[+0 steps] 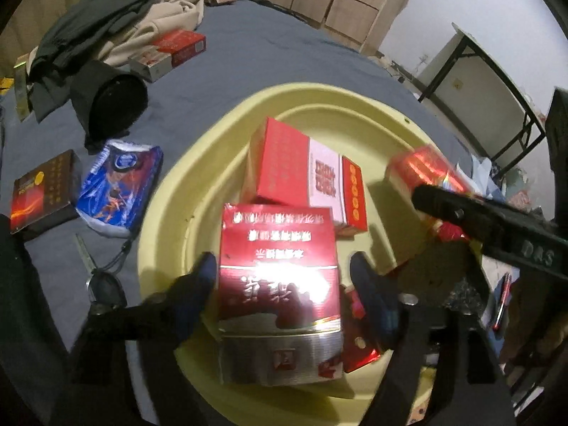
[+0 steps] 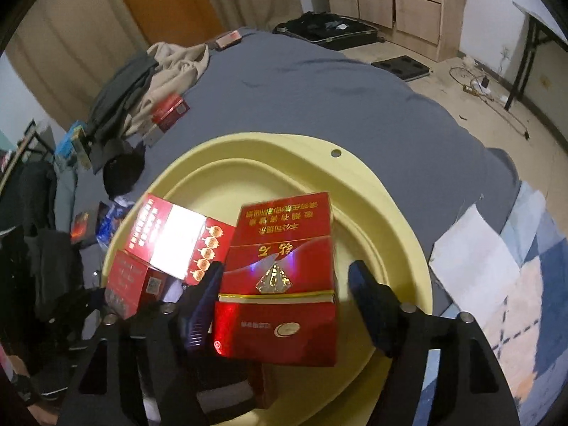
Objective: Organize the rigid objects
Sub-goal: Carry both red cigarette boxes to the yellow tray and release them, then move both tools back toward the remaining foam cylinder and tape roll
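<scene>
Over on the far left of the grey-blue bedsheet lies a dark brown box with a flame print, and just beside it a crumpled blue foil packet, with a car key on a black cord below them; behind these sit a black cylindrical pouch, a heap of grey and beige clothes and a red-and-silver carton resting against the heap. In the middle of the bed stands the wide pale-yellow plastic basin, and inside it a large red-and-white carton with gold lanterns lies tilted, propped on another red box. The left gripper has its blue-padded fingers on either side of a dark red cigarette pack with a silver base; the left pad touches it, though a thin gap shows at the right pad, so I cannot tell whether it is truly pinched, and the pack sits over the basin's near side. To the right, the right gripper has a bright red cigarette pack with gold lettering between its fingers above the basin, left finger touching its side, the right finger standing apart, so again I cannot tell the grip. Past the basin's right rim a white sheet of paper lies on a blue-and-white checked cloth
</scene>
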The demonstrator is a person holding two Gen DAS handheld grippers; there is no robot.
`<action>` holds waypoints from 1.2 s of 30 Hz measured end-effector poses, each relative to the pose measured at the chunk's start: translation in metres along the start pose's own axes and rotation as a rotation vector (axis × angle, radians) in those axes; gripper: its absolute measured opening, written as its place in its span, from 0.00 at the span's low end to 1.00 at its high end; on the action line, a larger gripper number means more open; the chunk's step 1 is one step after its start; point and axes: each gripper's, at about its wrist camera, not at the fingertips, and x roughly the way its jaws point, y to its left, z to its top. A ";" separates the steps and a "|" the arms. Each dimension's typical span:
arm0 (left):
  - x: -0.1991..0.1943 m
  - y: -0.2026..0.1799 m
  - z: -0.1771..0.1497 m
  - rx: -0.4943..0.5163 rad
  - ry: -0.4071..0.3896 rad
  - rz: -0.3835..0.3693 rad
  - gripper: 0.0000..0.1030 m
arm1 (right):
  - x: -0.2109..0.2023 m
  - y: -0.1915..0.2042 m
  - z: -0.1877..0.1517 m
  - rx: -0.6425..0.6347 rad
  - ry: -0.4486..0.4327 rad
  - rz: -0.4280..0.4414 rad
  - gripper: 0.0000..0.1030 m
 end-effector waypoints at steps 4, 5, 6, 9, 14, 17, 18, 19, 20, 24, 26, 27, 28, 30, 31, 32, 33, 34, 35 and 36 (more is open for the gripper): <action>-0.019 -0.002 0.012 -0.010 -0.040 0.003 0.94 | -0.041 -0.011 -0.015 0.076 -0.072 0.000 0.91; -0.032 -0.005 0.017 -0.017 -0.073 0.000 0.98 | -0.055 -0.015 -0.020 0.104 -0.108 -0.007 0.93; -0.041 -0.009 0.019 -0.018 -0.098 -0.014 1.00 | -0.070 -0.020 -0.026 0.136 -0.149 -0.012 0.95; -0.073 -0.036 0.023 0.049 -0.163 -0.107 1.00 | -0.130 -0.039 -0.062 0.239 -0.291 -0.073 1.00; -0.121 -0.106 -0.002 0.273 -0.227 -0.238 1.00 | -0.235 -0.054 -0.164 0.345 -0.440 -0.247 1.00; -0.147 -0.146 -0.034 0.406 -0.273 -0.271 1.00 | -0.295 -0.053 -0.238 0.384 -0.500 -0.363 1.00; -0.154 -0.155 -0.042 0.427 -0.283 -0.274 1.00 | -0.310 -0.052 -0.260 0.403 -0.515 -0.387 1.00; -0.159 -0.161 -0.047 0.443 -0.284 -0.282 1.00 | -0.328 -0.050 -0.286 0.432 -0.533 -0.420 1.00; -0.163 -0.168 -0.057 0.459 -0.282 -0.298 1.00 | -0.344 -0.049 -0.311 0.458 -0.547 -0.450 1.00; -0.175 -0.192 -0.100 0.498 -0.233 -0.379 1.00 | -0.388 -0.034 -0.399 0.544 -0.556 -0.546 1.00; -0.179 -0.203 -0.126 0.552 -0.230 -0.366 1.00 | -0.399 -0.028 -0.430 0.572 -0.542 -0.567 1.00; -0.180 -0.209 -0.141 0.598 -0.236 -0.341 1.00 | -0.399 -0.023 -0.450 0.591 -0.533 -0.576 1.00; -0.181 -0.215 -0.153 0.630 -0.239 -0.323 1.00 | -0.398 -0.016 -0.463 0.600 -0.534 -0.577 1.00; -0.186 -0.218 -0.177 0.686 -0.234 -0.314 1.00 | -0.389 -0.003 -0.493 0.616 -0.542 -0.610 1.00; -0.188 -0.216 -0.186 0.694 -0.228 -0.323 1.00 | -0.382 -0.002 -0.501 0.647 -0.507 -0.626 1.00; -0.191 -0.215 -0.192 0.695 -0.222 -0.333 1.00 | -0.382 -0.001 -0.500 0.651 -0.495 -0.613 1.00; -0.194 -0.213 -0.200 0.690 -0.207 -0.350 1.00 | -0.383 0.000 -0.495 0.633 -0.507 -0.584 1.00; -0.196 -0.212 -0.206 0.686 -0.200 -0.359 1.00 | -0.383 0.000 -0.491 0.625 -0.516 -0.582 1.00; -0.197 -0.211 -0.210 0.681 -0.189 -0.369 1.00 | -0.384 0.001 -0.484 0.621 -0.526 -0.581 1.00; -0.199 -0.210 -0.215 0.677 -0.179 -0.377 1.00 | -0.383 0.004 -0.481 0.615 -0.551 -0.566 1.00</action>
